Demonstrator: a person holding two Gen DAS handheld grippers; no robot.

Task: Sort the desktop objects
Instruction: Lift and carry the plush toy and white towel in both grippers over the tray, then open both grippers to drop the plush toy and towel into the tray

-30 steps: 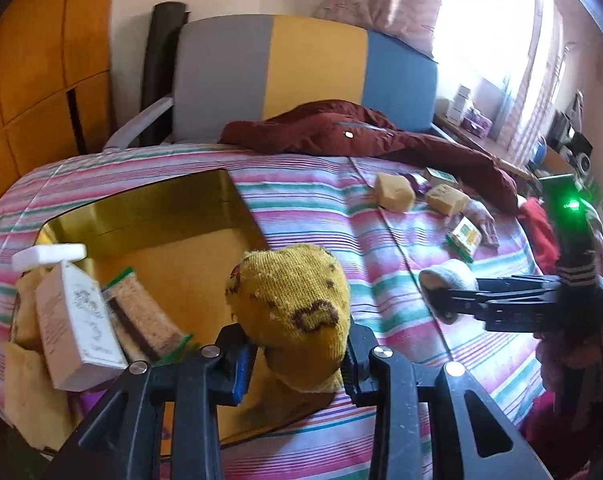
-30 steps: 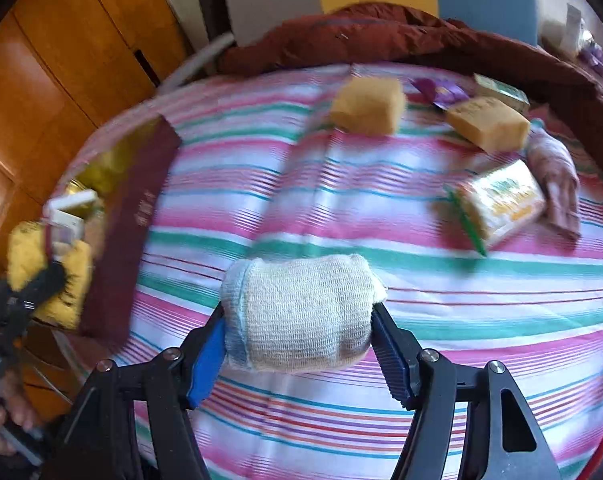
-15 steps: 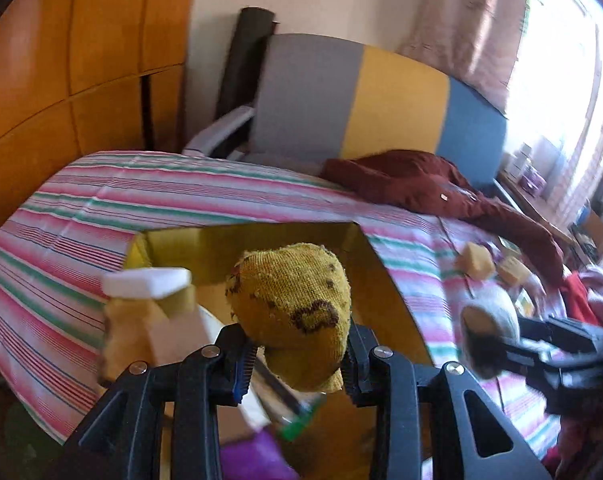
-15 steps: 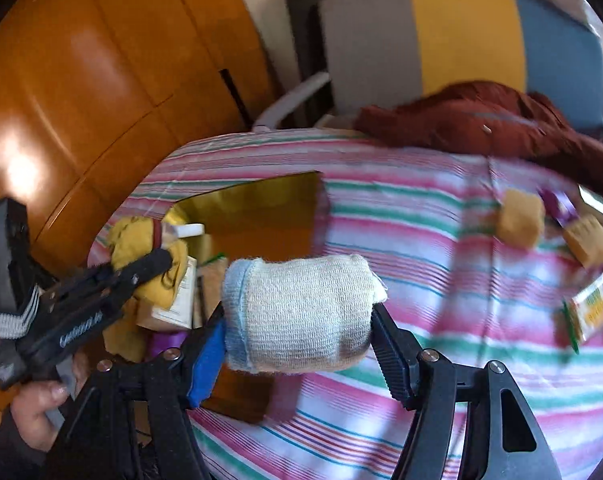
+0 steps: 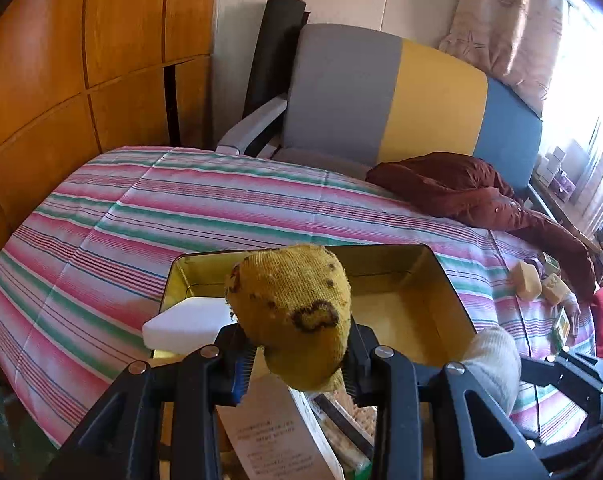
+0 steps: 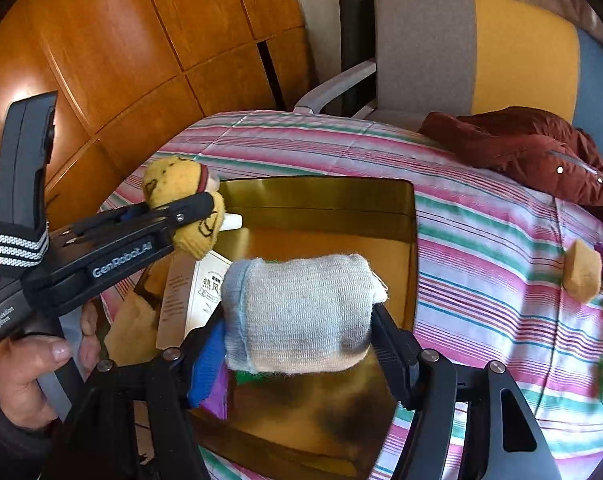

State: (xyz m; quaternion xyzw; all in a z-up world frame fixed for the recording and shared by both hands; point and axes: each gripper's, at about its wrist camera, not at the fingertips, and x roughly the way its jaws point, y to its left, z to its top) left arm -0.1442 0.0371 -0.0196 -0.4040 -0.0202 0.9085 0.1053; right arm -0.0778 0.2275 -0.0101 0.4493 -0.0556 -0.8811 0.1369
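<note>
Gripping a rolled yellow knitted sock (image 5: pixel 291 312), left claw (image 5: pixel 297 360) clamped on it above the near-left end of the gold rectangular metal tin (image 5: pixel 397 312), over a white printed carton (image 5: pixel 273 436) and white block (image 5: pixel 185 324). Right claw (image 6: pixel 301 340) likewise clamped on a rolled grey-white knitted sock with pale blue cuff (image 6: pixel 301 312), held over the same tin on the pink-and-green striped worktop (image 6: pixel 481 248). Two tan sponge blocks (image 5: pixel 525 286) lying well apart, right.
</note>
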